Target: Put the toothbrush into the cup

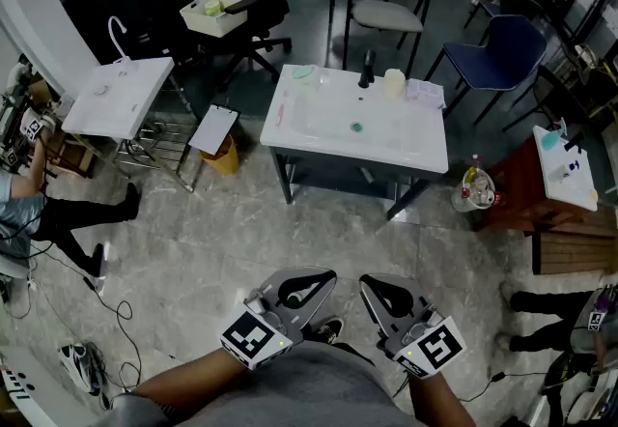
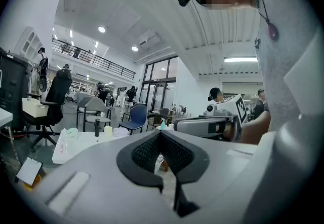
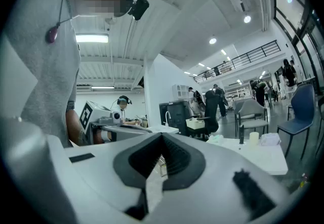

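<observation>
Head view: both claws sit low against the person's body, over the floor and well short of the table (image 1: 415,156). The left claw (image 1: 321,276) and right claw (image 1: 375,282) lie side by side, tips angled toward each other, each with its jaws together and nothing between them. A thin pinkish stick along the table's left edge looks like the toothbrush (image 1: 281,113), though it is too faint to be sure. The cup (image 1: 394,84) stands upright at the back edge, just right of the faucet (image 1: 367,70). Toothbrush and cup are well apart from each other, and both are well apart from the claws.

Left gripper view: the left claw (image 2: 161,133) is closed, tips meeting, and grips nothing. The table (image 2: 66,148) shows far off at the left, with the cup (image 2: 107,131) beside the faucet (image 2: 96,126). The toothbrush is too small to make out.

Right gripper view: the right claw (image 3: 162,137) is likewise closed and empty. The table (image 3: 263,157) lies off to the right with the cup (image 3: 253,138) on it.
</observation>
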`<action>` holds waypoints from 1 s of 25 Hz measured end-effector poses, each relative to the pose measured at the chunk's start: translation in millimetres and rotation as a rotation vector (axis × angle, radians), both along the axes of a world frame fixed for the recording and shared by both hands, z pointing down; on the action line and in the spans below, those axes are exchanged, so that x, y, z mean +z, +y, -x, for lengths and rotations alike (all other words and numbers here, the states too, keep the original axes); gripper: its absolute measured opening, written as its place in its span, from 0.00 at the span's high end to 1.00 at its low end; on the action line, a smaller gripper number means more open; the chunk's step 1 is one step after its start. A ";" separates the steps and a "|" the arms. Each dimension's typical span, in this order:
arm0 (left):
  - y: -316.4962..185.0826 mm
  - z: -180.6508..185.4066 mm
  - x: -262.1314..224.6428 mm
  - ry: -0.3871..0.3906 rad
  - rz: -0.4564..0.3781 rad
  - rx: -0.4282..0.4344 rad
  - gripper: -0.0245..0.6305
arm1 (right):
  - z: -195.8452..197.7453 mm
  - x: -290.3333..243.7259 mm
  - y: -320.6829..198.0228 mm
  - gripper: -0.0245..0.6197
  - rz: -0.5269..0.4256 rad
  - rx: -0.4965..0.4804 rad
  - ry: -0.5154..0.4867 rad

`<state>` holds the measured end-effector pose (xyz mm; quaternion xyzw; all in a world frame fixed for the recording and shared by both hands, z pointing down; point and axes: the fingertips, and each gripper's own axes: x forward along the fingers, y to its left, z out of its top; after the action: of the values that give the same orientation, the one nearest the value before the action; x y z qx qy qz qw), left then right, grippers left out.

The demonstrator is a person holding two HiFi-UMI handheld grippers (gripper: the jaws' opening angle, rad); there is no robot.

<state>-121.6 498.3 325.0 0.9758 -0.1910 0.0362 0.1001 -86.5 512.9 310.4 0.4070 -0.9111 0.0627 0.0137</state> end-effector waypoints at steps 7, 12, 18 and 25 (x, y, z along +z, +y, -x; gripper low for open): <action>7.3 -9.5 -2.9 -0.035 -0.015 -0.027 0.95 | -14.6 0.8 5.7 0.95 -0.008 0.003 0.009; 7.3 -15.9 0.4 -0.059 -0.031 -0.070 0.95 | -18.0 4.1 4.7 0.95 -0.018 -0.031 0.003; -11.1 -12.5 10.4 -0.072 -0.032 -0.119 0.95 | -10.8 3.3 -13.3 0.95 -0.031 -0.061 -0.008; -64.3 -2.5 21.9 -0.069 -0.031 -0.124 0.95 | 2.1 9.7 -57.8 0.95 -0.012 -0.071 0.034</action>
<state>-119.1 434.1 346.9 0.9617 -0.2549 0.0605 0.0804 -88.6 455.1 320.1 0.3756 -0.9250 0.0496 0.0290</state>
